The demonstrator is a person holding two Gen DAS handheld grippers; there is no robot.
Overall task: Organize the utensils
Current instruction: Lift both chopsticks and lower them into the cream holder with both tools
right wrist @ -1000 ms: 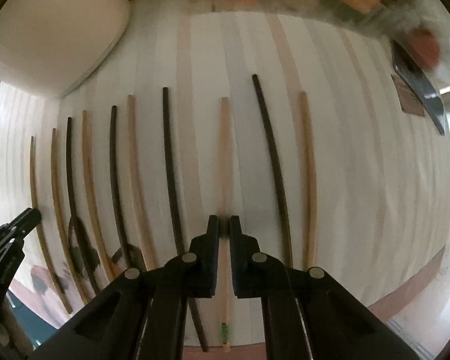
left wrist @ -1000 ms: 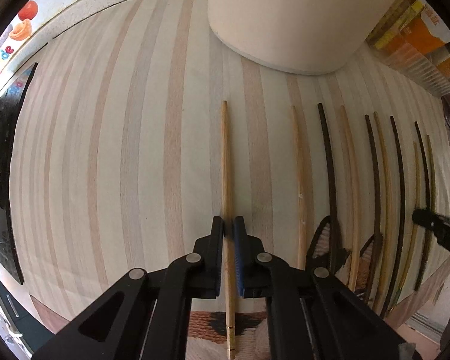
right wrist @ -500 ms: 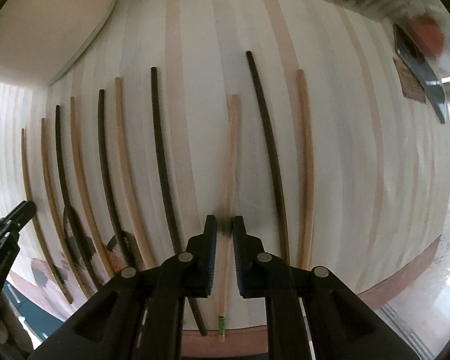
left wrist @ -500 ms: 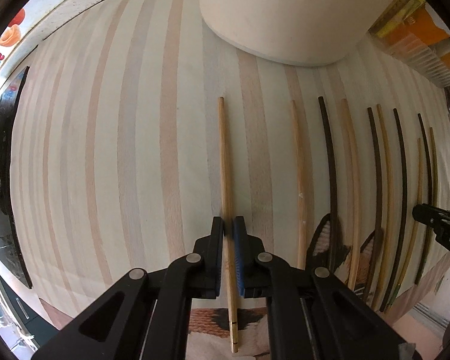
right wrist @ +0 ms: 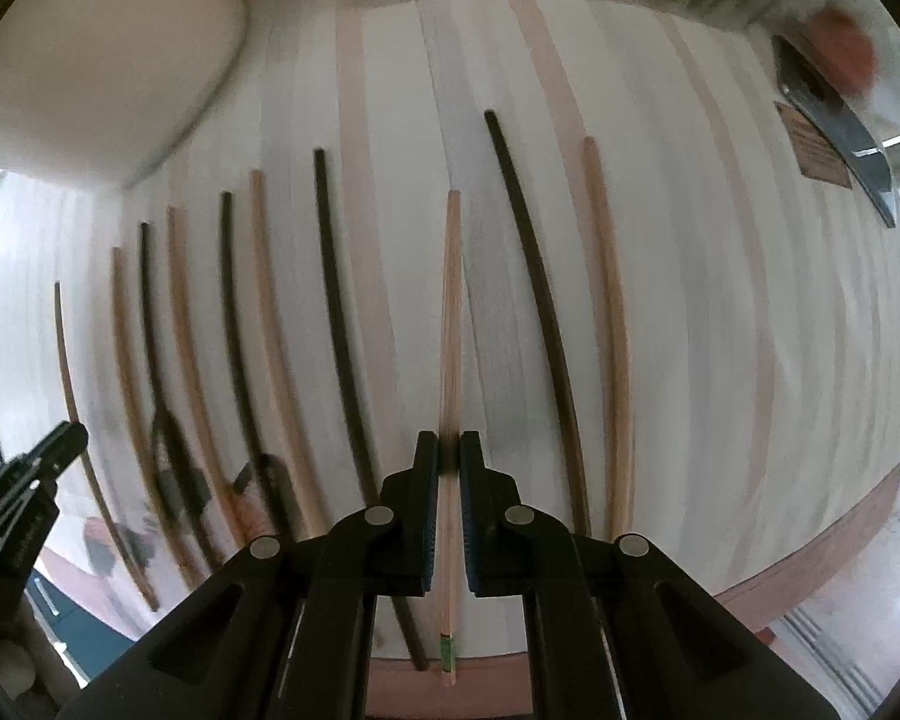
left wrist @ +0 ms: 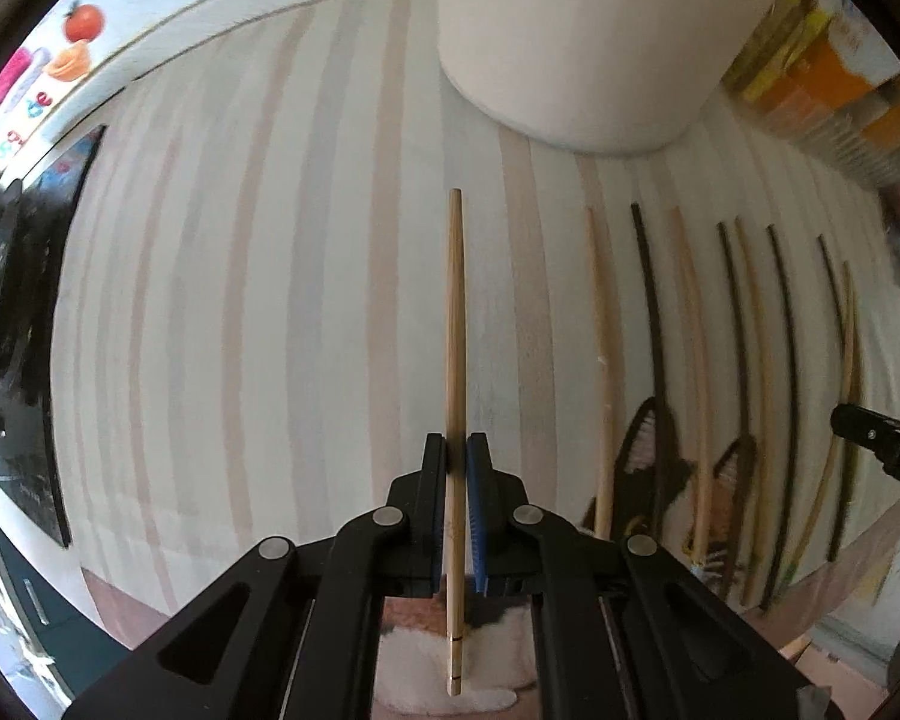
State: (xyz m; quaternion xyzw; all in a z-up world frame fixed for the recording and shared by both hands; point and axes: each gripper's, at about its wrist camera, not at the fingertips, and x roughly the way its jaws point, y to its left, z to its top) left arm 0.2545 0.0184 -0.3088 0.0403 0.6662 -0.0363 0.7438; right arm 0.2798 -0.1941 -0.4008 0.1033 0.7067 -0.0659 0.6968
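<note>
My left tool (left wrist: 457,462) is clamped on a slim, round, pale bamboo chopstick (left wrist: 456,324) that runs straight ahead between its fingers. My right tool (right wrist: 449,462) pinches a pinkish wooden chopstick (right wrist: 450,324) with a green band at its near end. Both sticks point forward over the striped cloth surface (left wrist: 258,312). To the right of my left tool lies a row of dark and light chopsticks (left wrist: 696,360), side by side.
</note>
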